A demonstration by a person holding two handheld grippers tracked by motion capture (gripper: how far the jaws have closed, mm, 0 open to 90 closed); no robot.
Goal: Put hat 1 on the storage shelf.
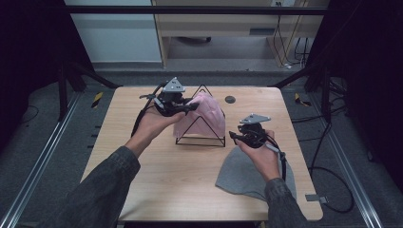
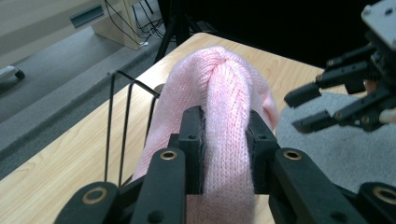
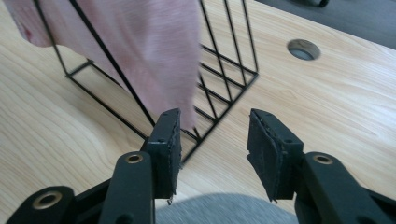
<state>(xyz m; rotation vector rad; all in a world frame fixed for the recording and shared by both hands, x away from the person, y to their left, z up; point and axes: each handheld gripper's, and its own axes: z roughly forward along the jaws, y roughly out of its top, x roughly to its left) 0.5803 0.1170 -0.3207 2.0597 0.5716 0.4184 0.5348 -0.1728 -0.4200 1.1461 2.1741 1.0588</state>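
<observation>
Table [image 1: 180, 185] of pale wood carries everything, with a round hole [image 1: 230, 99] near its far edge. Largest on it is the grey cloth [image 1: 237, 178], flat at the near right, partly under the person's right forearm. Next comes the black wire rack [image 1: 202, 138], a triangular frame standing at the middle of the table, and over it hangs the pink knitted hat [image 1: 206, 116] — draped across the peak, its sides falling down both slopes.

Left gripper [image 1: 183, 108] comes in at the hat's left side; in the left gripper view its pads are clamped on a bunched ridge of the pink knit [image 2: 224, 135]. Right gripper [image 1: 243, 137] hovers just right of the rack, above the grey cloth's far edge; its jaws stand apart with nothing between them, the pads clear of the hat — though blur there makes the gap to the hat's hem hard to judge. The rack's wires stand between that gripper and the hat's lower edge.
</observation>
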